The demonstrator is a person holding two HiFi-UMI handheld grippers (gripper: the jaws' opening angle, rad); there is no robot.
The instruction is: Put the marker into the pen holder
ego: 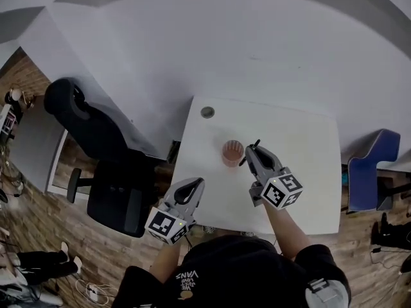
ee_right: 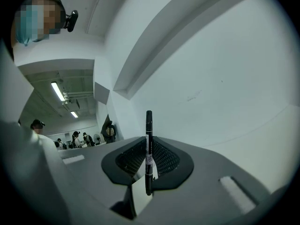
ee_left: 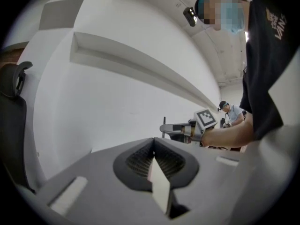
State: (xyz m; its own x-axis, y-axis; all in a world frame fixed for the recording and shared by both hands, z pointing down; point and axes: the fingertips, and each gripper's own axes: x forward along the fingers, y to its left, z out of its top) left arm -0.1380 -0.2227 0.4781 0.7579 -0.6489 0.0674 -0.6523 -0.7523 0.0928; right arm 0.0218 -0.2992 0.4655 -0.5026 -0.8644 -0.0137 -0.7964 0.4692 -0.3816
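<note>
A black marker (ee_right: 148, 149) with a white label stands clamped between the closed jaws of my right gripper (ee_right: 149, 146), its cap end sticking out past the fingertips. In the head view the right gripper (ego: 253, 151) hovers just right of a reddish translucent pen holder (ego: 232, 153) on the white table (ego: 302, 172), with the marker (ego: 249, 153) poking out toward the cup. My left gripper (ego: 194, 186) hangs over the table's near left edge. Its jaws (ee_left: 153, 157) are pressed together with nothing between them.
A small round grey grommet (ego: 207, 112) sits at the table's far left corner. A black office chair (ego: 103, 165) stands left of the table and a blue chair (ego: 369, 169) to the right. White wall lies beyond; people stand in the distance.
</note>
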